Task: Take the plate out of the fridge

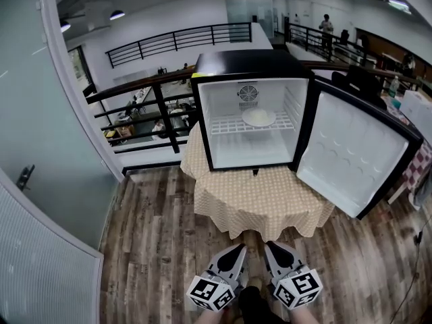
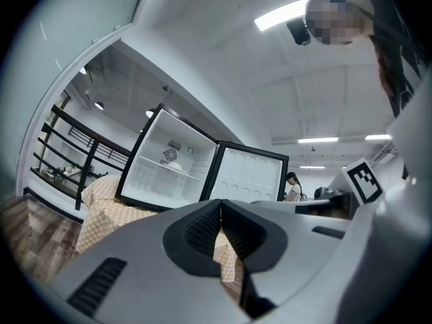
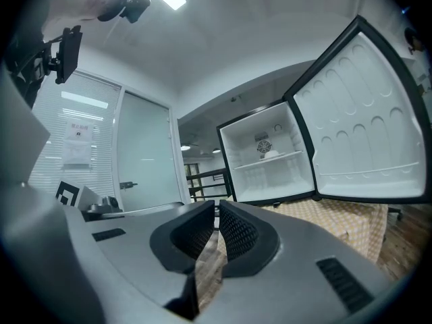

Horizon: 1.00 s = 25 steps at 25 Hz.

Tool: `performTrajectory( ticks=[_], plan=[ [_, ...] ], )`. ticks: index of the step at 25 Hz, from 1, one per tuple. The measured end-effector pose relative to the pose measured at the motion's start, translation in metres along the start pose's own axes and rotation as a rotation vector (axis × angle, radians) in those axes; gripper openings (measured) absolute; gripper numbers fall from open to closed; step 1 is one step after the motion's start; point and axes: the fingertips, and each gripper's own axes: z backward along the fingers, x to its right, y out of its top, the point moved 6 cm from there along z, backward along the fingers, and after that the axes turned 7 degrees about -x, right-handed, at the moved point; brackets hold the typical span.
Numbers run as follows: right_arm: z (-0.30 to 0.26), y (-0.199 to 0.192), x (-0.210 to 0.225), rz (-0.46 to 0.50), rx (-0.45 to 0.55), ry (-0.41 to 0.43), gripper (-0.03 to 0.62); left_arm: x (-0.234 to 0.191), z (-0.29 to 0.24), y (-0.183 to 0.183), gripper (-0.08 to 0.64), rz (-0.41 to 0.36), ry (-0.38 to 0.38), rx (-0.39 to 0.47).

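A small black fridge (image 1: 251, 65) stands on a round table, its door (image 1: 351, 155) swung wide to the right. Inside, a white plate (image 1: 258, 117) rests on the wire shelf (image 1: 229, 125). The plate (image 3: 271, 154) also shows small in the right gripper view, and as a pale spot, the plate (image 2: 177, 167), in the left gripper view. My left gripper (image 1: 241, 250) and right gripper (image 1: 269, 247) are held low, side by side, well in front of the table. Both are shut with nothing between the jaws.
A beige checked cloth (image 1: 260, 198) drapes the table. A glass wall with a door (image 1: 40, 147) runs along the left, a black railing (image 1: 145, 96) behind the fridge. More tables and a person (image 1: 326, 27) are at the far right. Wood floor (image 1: 155, 248) lies between me and the table.
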Motion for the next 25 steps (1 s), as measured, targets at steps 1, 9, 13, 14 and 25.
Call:
performTrajectory(
  ticks=[1,9,13,14,25],
  plan=[
    [-0.006,0.003,0.004,-0.001,0.002,0.001,0.04,-0.004,-0.006,0.002,0.009,-0.004,-0.001,0.002],
    [-0.054,0.022,0.036,-0.021,0.003,0.015,0.04,-0.036,-0.052,0.02,0.009,-0.013,0.004,0.001],
    [-0.074,0.029,0.051,-0.029,-0.007,0.02,0.04,-0.051,-0.073,0.025,0.009,-0.008,0.003,-0.009],
    [-0.079,0.031,0.055,-0.03,-0.009,0.022,0.04,-0.055,-0.079,0.026,0.009,-0.007,0.003,-0.009],
    [-0.133,0.05,0.101,-0.04,-0.027,0.038,0.04,-0.089,-0.138,0.039,0.009,-0.009,-0.011,-0.04]
  ],
)
